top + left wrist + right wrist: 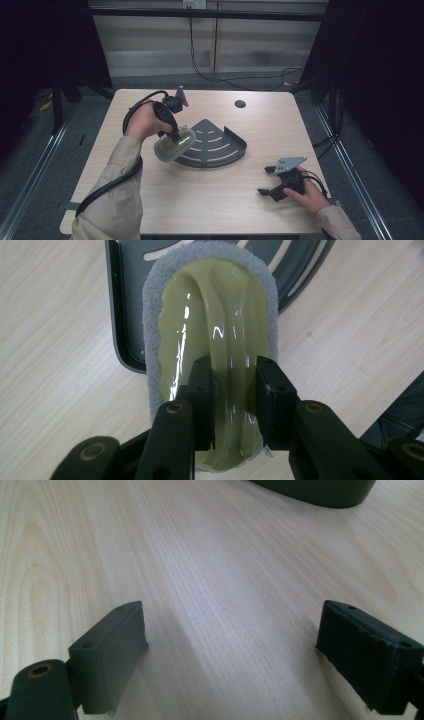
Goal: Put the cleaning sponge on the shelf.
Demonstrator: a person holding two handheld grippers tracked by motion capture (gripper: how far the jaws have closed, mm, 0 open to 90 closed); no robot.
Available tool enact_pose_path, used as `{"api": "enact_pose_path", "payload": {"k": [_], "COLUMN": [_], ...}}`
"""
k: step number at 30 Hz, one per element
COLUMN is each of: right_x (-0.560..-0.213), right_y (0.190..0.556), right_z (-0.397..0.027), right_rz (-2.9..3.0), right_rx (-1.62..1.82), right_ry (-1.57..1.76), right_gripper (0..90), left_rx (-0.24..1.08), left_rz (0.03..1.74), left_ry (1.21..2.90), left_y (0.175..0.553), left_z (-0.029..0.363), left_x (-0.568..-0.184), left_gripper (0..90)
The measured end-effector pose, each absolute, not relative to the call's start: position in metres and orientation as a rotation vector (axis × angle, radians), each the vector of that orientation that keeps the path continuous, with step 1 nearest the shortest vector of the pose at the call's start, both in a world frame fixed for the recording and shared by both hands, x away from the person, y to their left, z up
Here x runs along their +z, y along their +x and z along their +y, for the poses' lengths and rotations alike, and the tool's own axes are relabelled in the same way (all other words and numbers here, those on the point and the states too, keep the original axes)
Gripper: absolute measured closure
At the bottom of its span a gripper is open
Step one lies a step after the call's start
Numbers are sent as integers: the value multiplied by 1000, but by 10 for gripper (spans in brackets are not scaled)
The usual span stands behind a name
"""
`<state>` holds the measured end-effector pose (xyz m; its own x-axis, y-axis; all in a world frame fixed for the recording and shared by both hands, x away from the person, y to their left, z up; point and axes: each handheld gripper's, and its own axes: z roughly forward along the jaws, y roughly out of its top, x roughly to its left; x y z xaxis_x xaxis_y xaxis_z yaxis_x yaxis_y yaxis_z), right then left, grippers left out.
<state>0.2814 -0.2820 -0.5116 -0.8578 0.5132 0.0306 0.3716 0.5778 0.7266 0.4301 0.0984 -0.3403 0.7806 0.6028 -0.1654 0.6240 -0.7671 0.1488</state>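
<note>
Here the left gripper [174,136] is clamped on the raised handle of a scrubbing pad [172,145], a pale green plastic grip with a grey scouring layer around its edge. In the left gripper view the two jaws pinch the glossy ridge of the scrubbing pad [210,335] from either side, well back toward its near end. The pad lies half on the wooden table [200,200] and half over the left edge of a dark corner shelf [220,145], a slotted quarter-round tray with a low wall.

The likely trouble starts with that grip. The handle is smooth and shiny (it reflects the lights plainly), so a hard push or a twist of the wrist could let it slide out between the jaws. Because the pad straddles the shelf's rim, it sits unevenly; pressing down there may tip it or catch the fibre edge on the metal lip. The shelf itself is loose on the table, and I judge that a sideways scrub could shove it toward the right instead of cleaning it.

Further right, the right gripper [271,181] rests low near the table's front corner, jaws spread wide and gripping nothing, well apart from the shelf. It steadies nothing, so the shelf has no brace against sliding.
</note>
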Motion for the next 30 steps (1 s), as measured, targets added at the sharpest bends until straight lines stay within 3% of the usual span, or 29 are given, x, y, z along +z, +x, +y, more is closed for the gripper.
{"api": "enact_pose_path", "payload": {"k": [30], "right_x": [-512], "right_y": [281], "right_z": [-282], "right_rz": [2626], "right_rx": [1143], "right_ry": [744], "right_gripper": [117], "left_rx": [-130], "left_rz": [973], "left_ry": [2757], "left_y": [455], "left_z": [79], "left_x": [-349], "left_gripper": [714]}}
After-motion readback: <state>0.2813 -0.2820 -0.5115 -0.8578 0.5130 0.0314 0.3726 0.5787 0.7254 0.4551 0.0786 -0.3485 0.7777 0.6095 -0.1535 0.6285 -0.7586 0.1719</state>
